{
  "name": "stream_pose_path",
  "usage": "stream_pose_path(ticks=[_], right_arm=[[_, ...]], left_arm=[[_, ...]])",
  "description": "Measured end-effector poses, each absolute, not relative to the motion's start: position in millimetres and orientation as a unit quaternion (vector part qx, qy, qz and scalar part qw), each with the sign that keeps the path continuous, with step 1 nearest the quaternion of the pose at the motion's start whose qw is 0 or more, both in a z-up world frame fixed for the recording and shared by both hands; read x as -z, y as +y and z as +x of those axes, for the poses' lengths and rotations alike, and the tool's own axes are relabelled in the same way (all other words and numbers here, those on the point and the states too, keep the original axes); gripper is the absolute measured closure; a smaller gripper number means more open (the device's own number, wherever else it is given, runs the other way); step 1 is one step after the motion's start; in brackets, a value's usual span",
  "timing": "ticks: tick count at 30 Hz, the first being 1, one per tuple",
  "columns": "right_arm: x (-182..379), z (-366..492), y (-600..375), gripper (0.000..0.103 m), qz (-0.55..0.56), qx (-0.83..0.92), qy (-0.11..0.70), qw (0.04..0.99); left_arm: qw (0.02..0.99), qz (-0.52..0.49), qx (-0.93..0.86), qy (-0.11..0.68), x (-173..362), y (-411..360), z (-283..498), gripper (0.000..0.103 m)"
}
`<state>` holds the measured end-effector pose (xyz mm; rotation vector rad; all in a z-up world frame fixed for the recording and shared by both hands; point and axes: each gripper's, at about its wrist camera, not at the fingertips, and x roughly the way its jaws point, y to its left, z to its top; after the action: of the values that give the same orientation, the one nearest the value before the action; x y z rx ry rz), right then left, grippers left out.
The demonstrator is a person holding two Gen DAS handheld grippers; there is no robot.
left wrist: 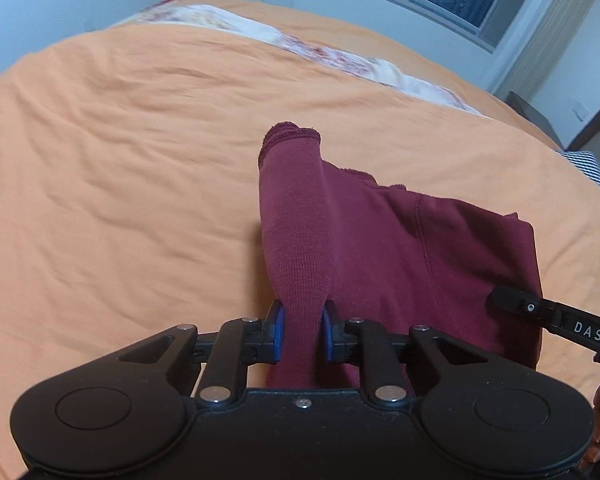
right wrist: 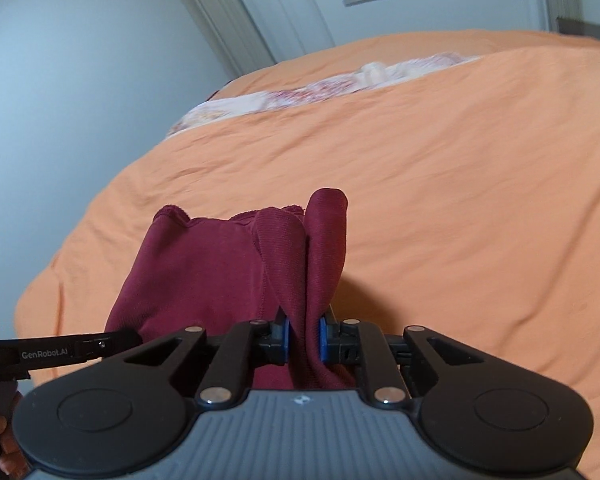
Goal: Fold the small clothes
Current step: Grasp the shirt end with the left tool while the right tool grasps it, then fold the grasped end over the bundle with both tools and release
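Left gripper (left wrist: 303,330) and right gripper (right wrist: 303,338) fingers clamped on maroon garment (left wrist: 380,248), orange bedspread (left wrist: 120,160)

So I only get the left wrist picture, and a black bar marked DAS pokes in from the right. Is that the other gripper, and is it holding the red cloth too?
Observer: Yes. In the right wrist view, the right gripper is shut on a bunched fold of the maroon garment, with a blue pad on each side.
Operator: Can that camera see my gripper?
Observer: It sees only one finger of the left gripper. The finger comes in from the left and is lettered GenRobot.AI.
Operator: Is anyone holding it?
Observer: Yes. A hand grips its handle at the lower left edge.
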<state>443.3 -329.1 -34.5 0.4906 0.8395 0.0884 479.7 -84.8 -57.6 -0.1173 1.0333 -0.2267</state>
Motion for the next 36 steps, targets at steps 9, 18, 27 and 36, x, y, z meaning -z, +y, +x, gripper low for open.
stream_pose_path(ticks=[9,18,27,36], right_arm=[[61,467,-279,0.087,0.217,-0.044,0.446,0.868],[90,459,-292,0.078,0.227,0.012,0.482,0.846],[88,438,-304,0.033,0.248,0.023,0.474,0.845],[59,418,-302,0.001,0.245,0.042,0.435,0.866]], left_arm=[[0.843,-0.068,0.095,0.525,96,-32,490,0.083],[0.826,-0.06,0.096,0.552,137,-27,495,0.08],[0.798,-0.084,0.098,0.588,156,-17,512,0.041],[0.804,-0.07,0.064,0.587,146,-14,510,0.011]])
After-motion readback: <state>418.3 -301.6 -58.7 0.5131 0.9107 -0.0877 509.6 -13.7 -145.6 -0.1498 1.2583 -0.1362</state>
